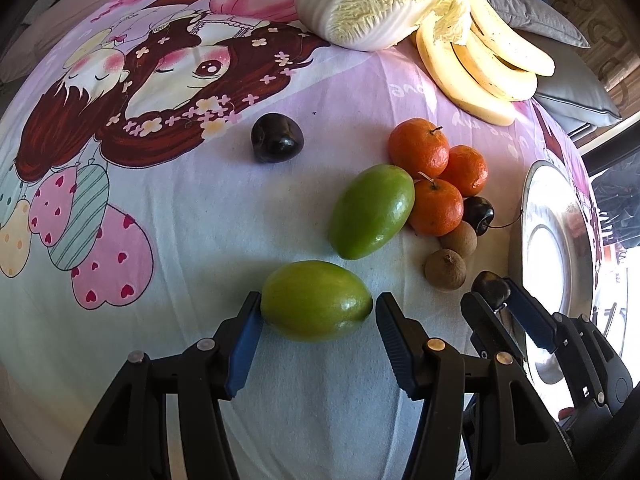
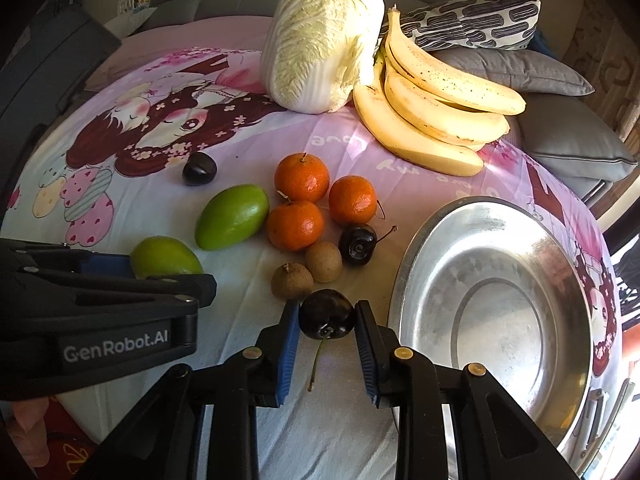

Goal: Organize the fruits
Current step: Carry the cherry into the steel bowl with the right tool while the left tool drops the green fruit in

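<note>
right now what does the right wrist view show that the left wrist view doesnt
Only the right wrist view: the whole inside of the metal bowl, empty, and the stem of the cherry between the right gripper fingers. Only the left wrist view: the left gripper straddling the near green fruit end to end. Both: tangerines, bananas, cabbage.

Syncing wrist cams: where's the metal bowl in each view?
Left wrist: bowl at the right edge, seen edge-on, beyond the right gripper.
Right wrist: bowl fills the lower right, right of the gripper.
Shared landmark: three oranges.
</note>
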`<act>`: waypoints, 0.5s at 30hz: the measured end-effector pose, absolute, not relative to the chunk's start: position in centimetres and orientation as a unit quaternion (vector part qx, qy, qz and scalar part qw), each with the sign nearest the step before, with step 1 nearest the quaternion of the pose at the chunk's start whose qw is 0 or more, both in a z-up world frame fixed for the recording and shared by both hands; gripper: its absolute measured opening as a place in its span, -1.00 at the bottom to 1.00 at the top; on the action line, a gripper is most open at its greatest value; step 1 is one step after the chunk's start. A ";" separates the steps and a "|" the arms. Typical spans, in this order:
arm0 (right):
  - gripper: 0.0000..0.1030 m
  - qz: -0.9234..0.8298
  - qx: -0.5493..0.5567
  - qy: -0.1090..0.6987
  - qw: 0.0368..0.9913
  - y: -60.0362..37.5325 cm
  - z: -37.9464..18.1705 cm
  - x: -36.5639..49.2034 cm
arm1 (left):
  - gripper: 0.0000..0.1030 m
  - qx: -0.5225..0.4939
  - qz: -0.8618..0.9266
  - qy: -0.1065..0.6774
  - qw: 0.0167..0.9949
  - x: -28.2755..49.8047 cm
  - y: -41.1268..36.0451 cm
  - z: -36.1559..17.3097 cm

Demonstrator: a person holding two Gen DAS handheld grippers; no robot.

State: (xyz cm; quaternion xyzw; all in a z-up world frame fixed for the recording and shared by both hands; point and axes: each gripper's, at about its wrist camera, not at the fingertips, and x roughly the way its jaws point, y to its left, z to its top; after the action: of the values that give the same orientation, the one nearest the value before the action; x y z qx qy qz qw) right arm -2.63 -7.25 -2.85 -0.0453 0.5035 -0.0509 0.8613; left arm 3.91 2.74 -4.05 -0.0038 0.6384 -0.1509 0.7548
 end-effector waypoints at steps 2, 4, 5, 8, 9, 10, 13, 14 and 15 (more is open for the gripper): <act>-0.42 -0.052 -0.044 0.502 0.862 -7.3 -2.8 -2.6 | 0.10 -0.003 -0.150 0.636 0.757 3.9 2.7 -4.0; -0.42 -0.052 -0.043 0.501 0.863 -7.3 -2.7 -2.7 | 0.09 -0.004 -0.148 0.633 0.759 3.9 2.6 -3.8; -0.42 -0.051 -0.042 0.500 0.864 -7.3 -2.6 -2.7 | 0.09 -0.004 -0.148 0.632 0.761 3.9 2.6 -3.8; -0.42 -0.049 -0.038 0.496 0.866 -7.4 -2.4 -2.8 | 0.09 -0.003 -0.150 0.629 0.763 3.8 2.6 -3.5; -0.42 -0.049 -0.036 0.495 0.867 -7.5 -2.4 -2.8 | 0.09 -0.004 -0.151 0.628 0.763 3.8 2.7 -3.4; -0.42 -0.048 -0.034 0.494 0.868 -7.5 -2.3 -2.8 | 0.09 -0.005 -0.151 0.627 0.764 3.7 2.8 -3.1; -0.42 -0.045 -0.029 0.488 0.871 -7.6 -1.9 -3.1 | 0.09 -0.007 -0.152 0.618 0.771 3.6 2.8 -2.5; -0.42 -0.043 -0.026 0.486 0.873 -7.6 -1.8 -3.1 | 0.09 -0.008 -0.153 0.615 0.774 3.5 2.9 -2.2; -0.42 -0.041 -0.024 0.483 0.874 -7.6 -1.6 -3.2 | 0.09 -0.007 -0.153 0.611 0.777 3.5 2.9 -1.9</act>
State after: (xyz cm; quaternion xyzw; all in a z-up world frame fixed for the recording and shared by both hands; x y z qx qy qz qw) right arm -3.19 -7.61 -1.63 -0.0241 0.4835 -0.0414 0.8740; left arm 3.50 2.92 -1.91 -0.0075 0.6109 -0.1529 0.7768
